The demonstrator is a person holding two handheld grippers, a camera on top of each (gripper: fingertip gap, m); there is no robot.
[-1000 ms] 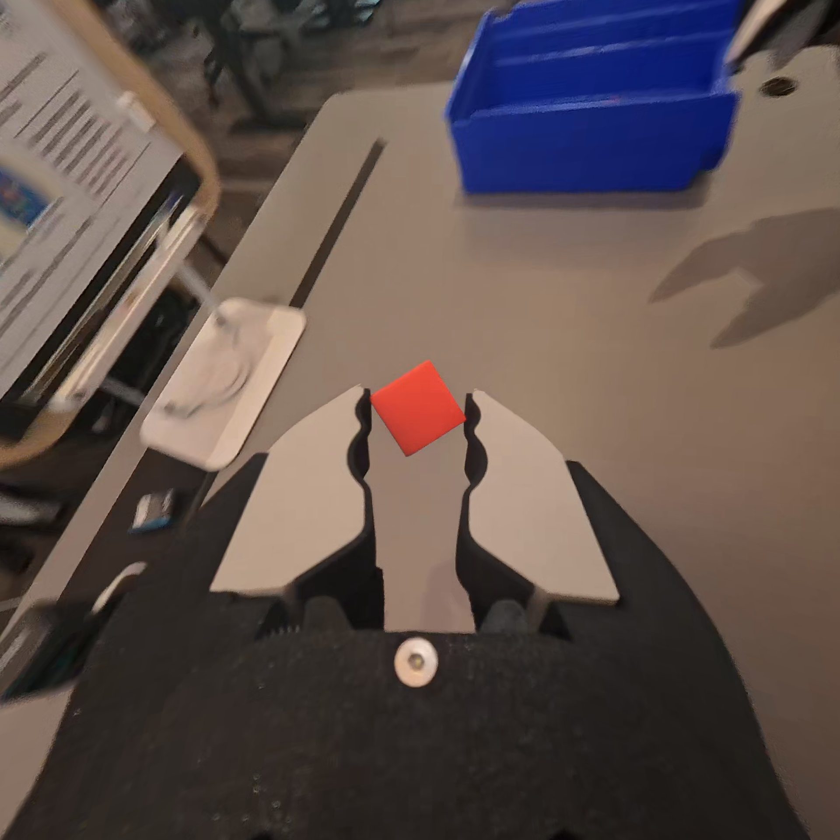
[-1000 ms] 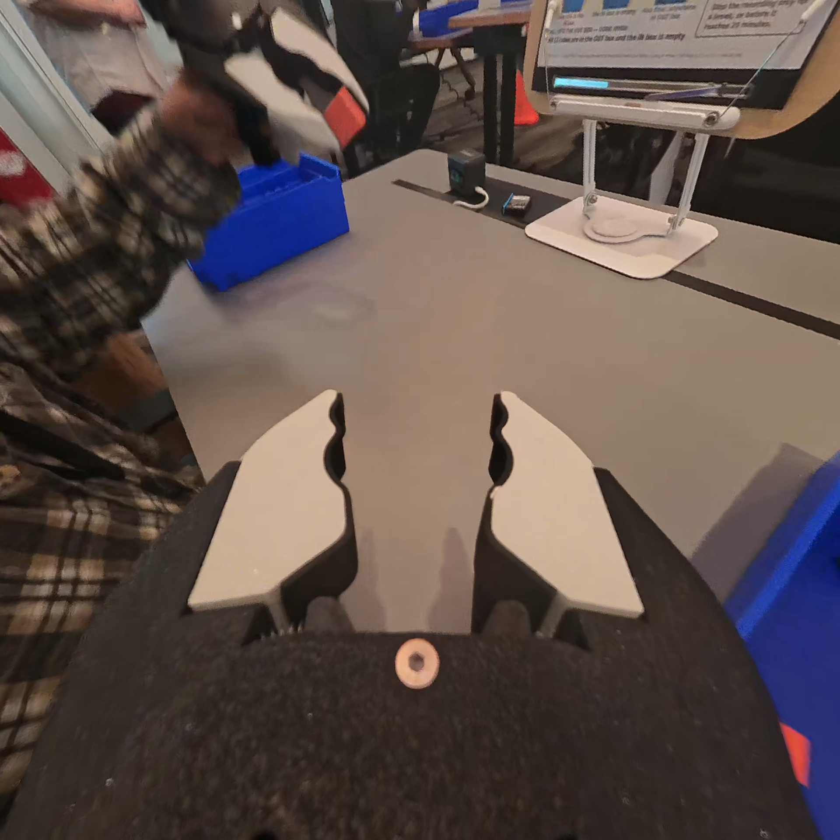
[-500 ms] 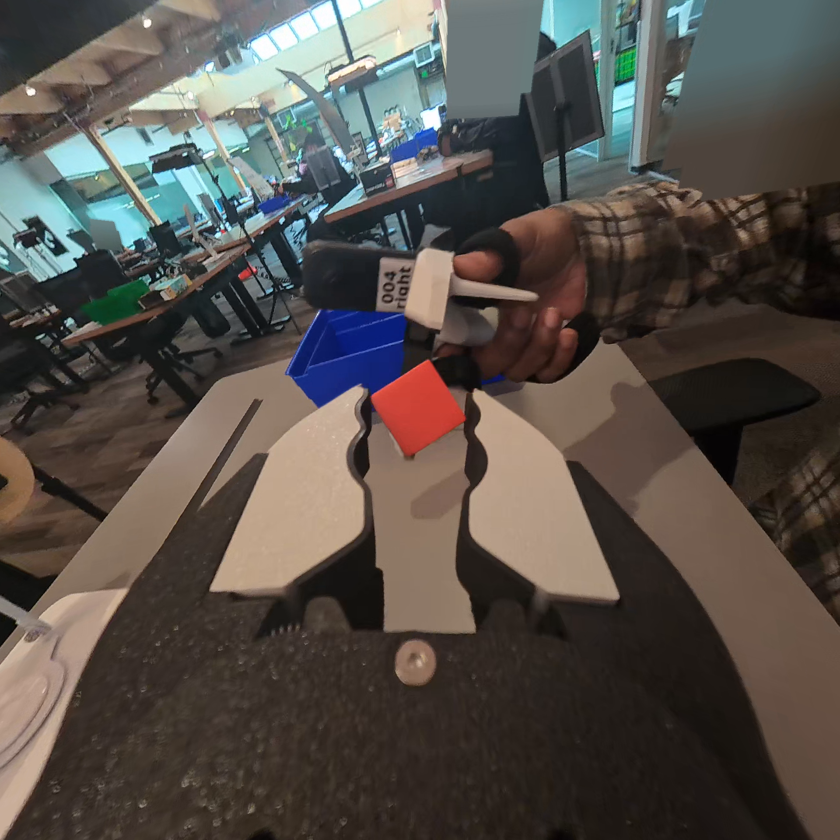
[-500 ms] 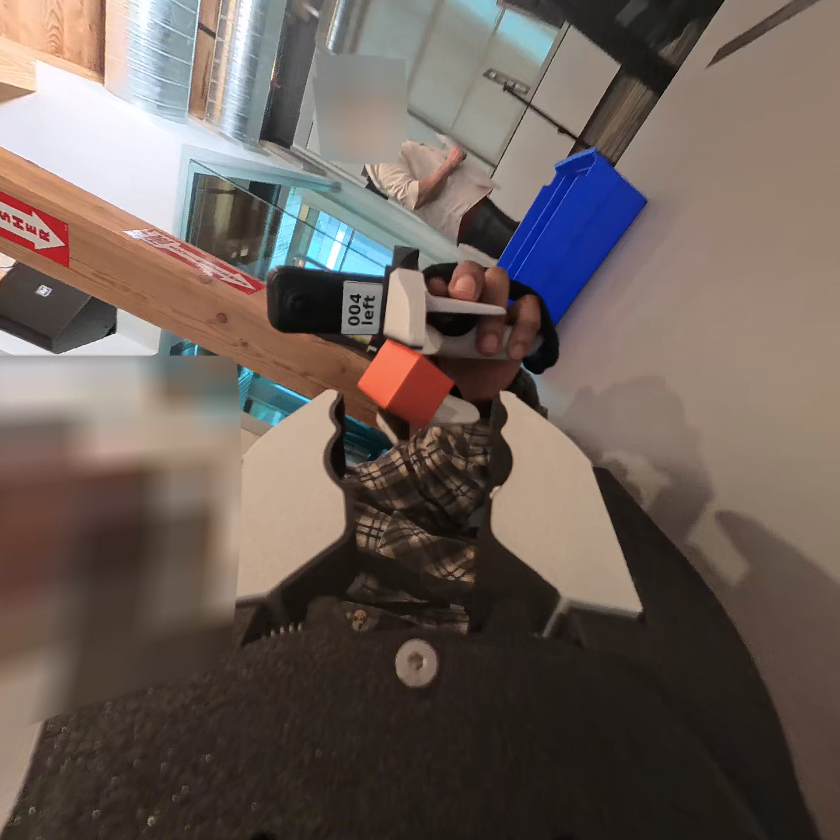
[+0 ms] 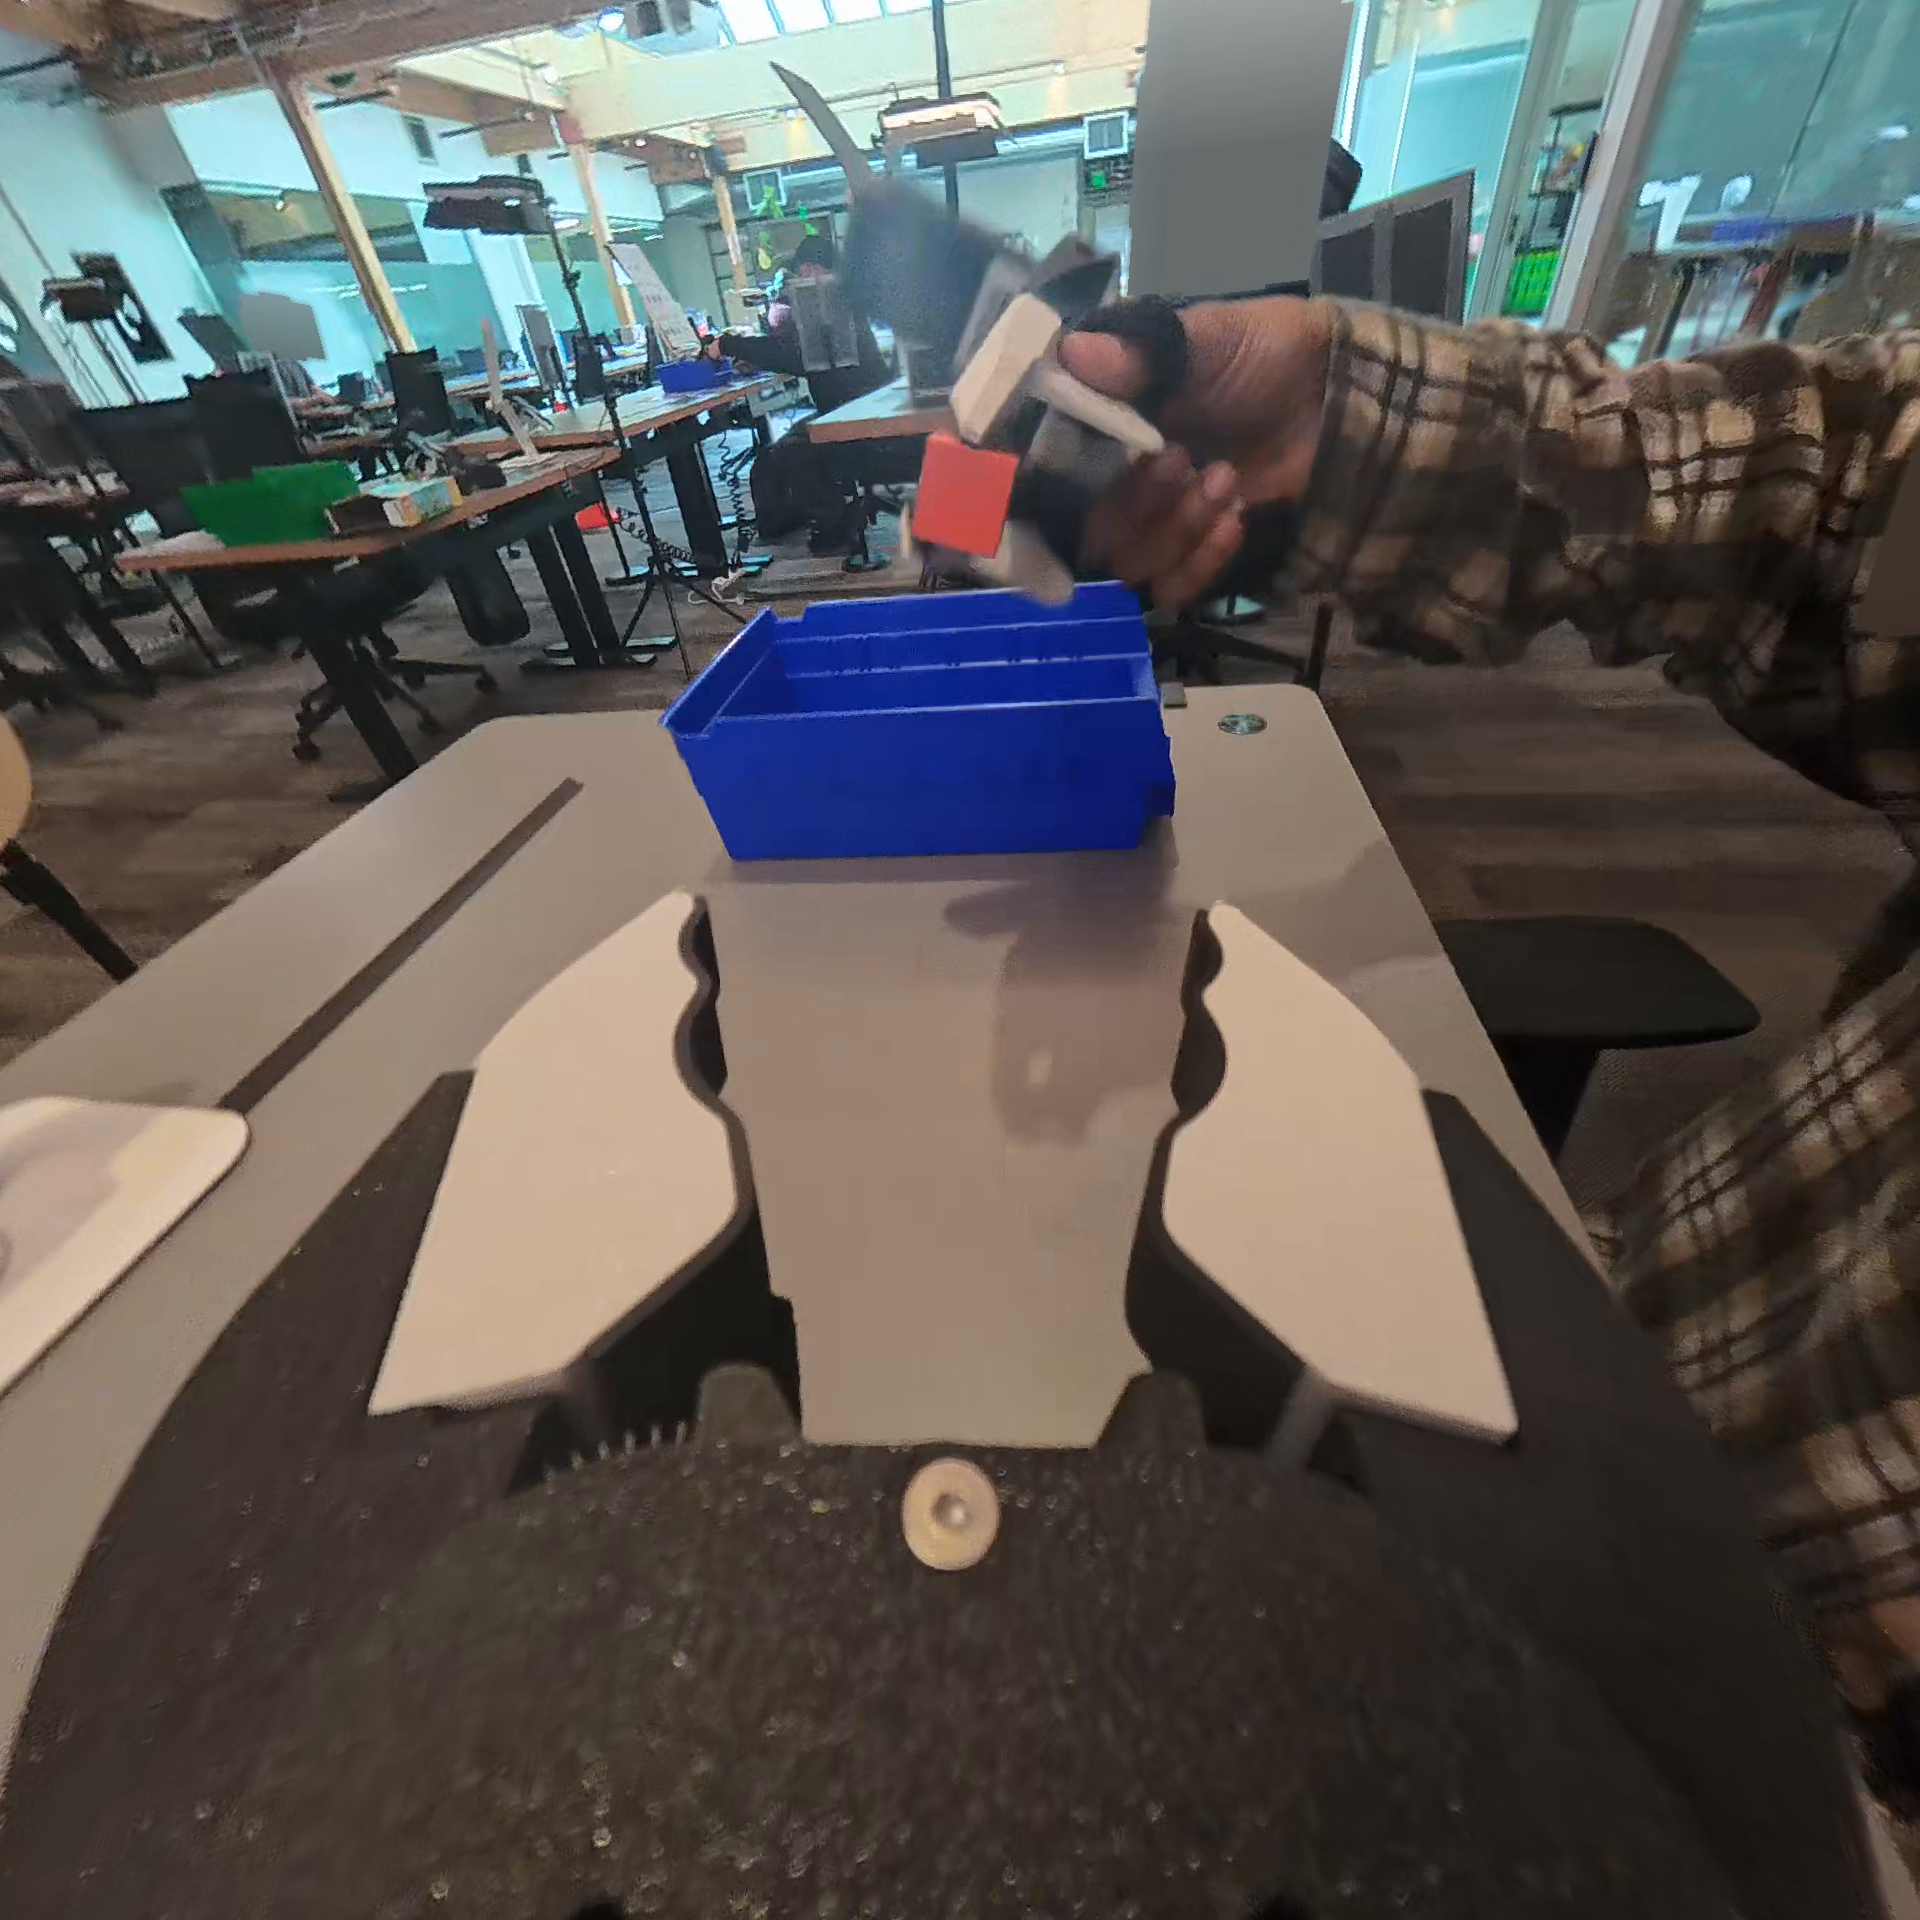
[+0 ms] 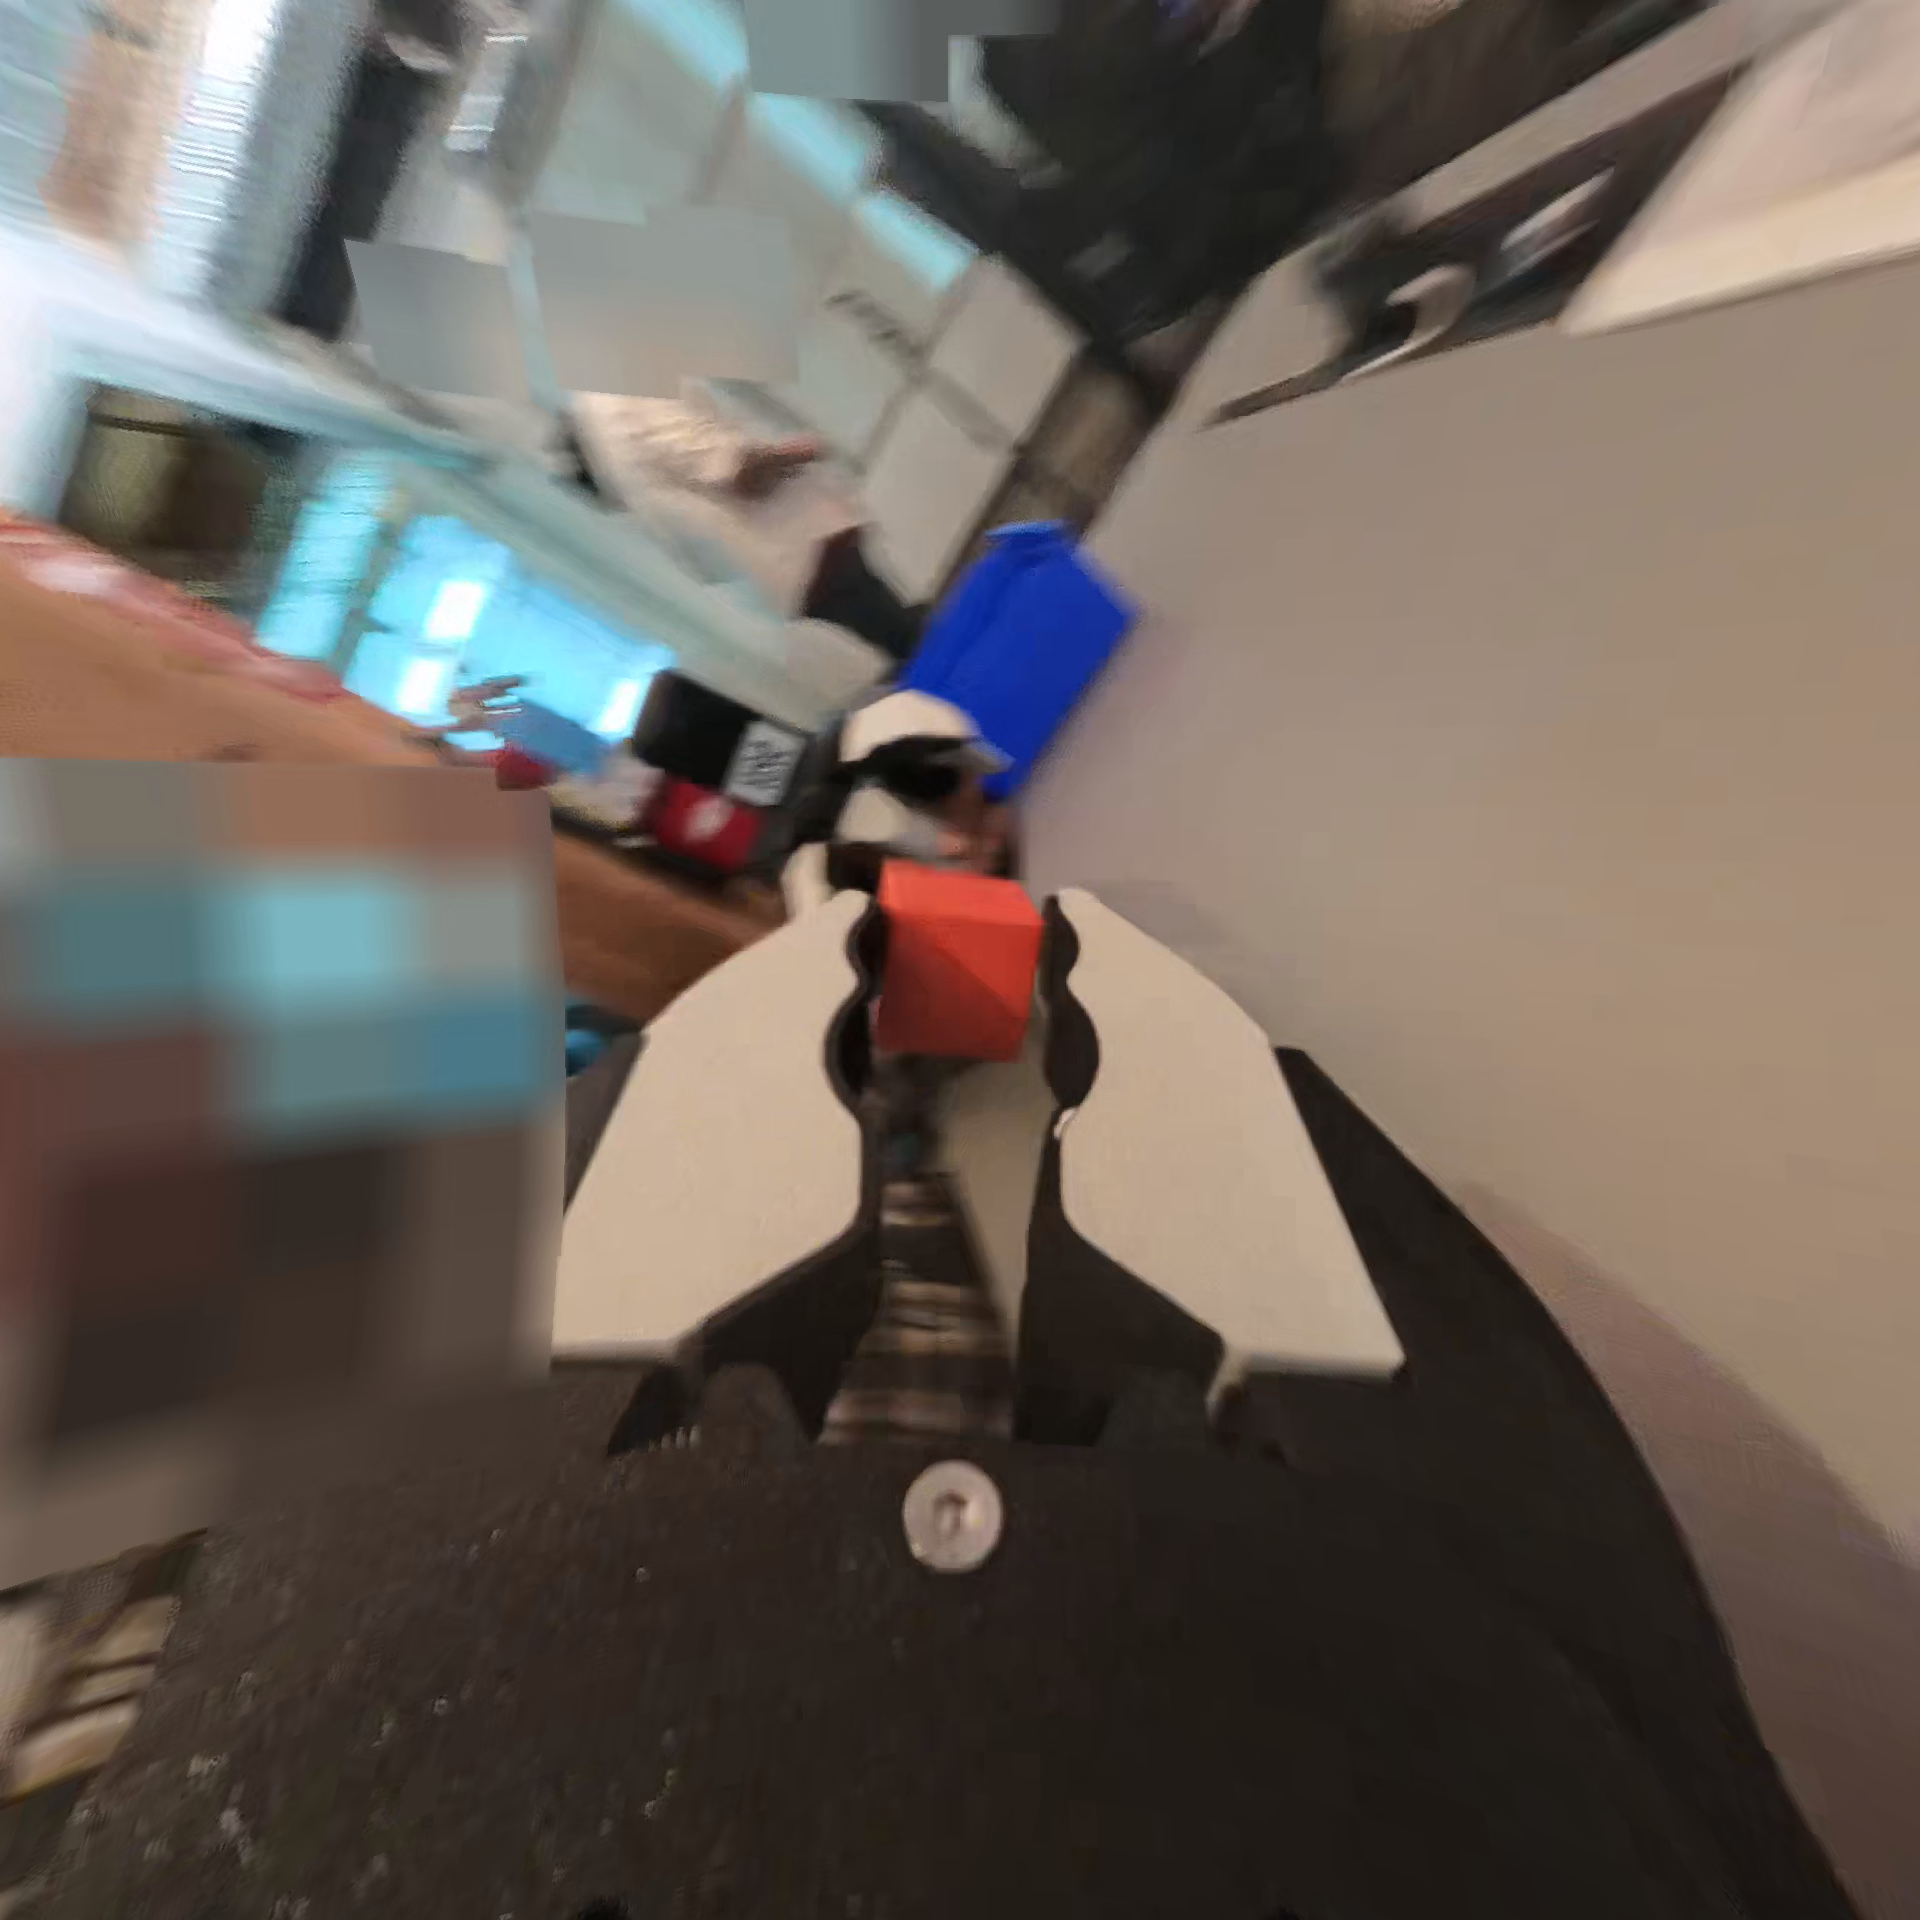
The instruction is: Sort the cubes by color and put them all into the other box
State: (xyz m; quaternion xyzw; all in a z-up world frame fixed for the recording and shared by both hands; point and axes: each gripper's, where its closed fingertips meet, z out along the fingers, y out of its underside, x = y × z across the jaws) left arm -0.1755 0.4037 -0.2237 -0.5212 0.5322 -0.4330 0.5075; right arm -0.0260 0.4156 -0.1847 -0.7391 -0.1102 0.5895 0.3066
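A red cube [image 6: 956, 977] sits between the fingers of my right gripper [image 6: 958, 914], which is shut on it. In the left wrist view the cube [image 5: 961, 497] and the right gripper [image 5: 1003, 488], held by a hand, hang in the air above the far rim of the blue box [image 5: 925, 769]. The box stands on the grey table [image 5: 935, 1143], and no cubes show inside it. My left gripper [image 5: 951, 920] is open and empty, low over the table in front of the box. The right wrist view is blurred and tilted; the blue box [image 6: 1013, 644] shows behind the cube.
A white stand base [image 5: 94, 1195] lies at the table's left edge beside a black strip [image 5: 416, 935]. A plaid sleeve [image 5: 1558, 468] reaches in from the right. A black chair [image 5: 1590, 997] stands past the table's right edge. Desks and chairs fill the room behind.
The red cube has passed from my left gripper to my right gripper. The left gripper has opened and dropped toward the table. The right gripper has shut on the cube and carried it over the box.
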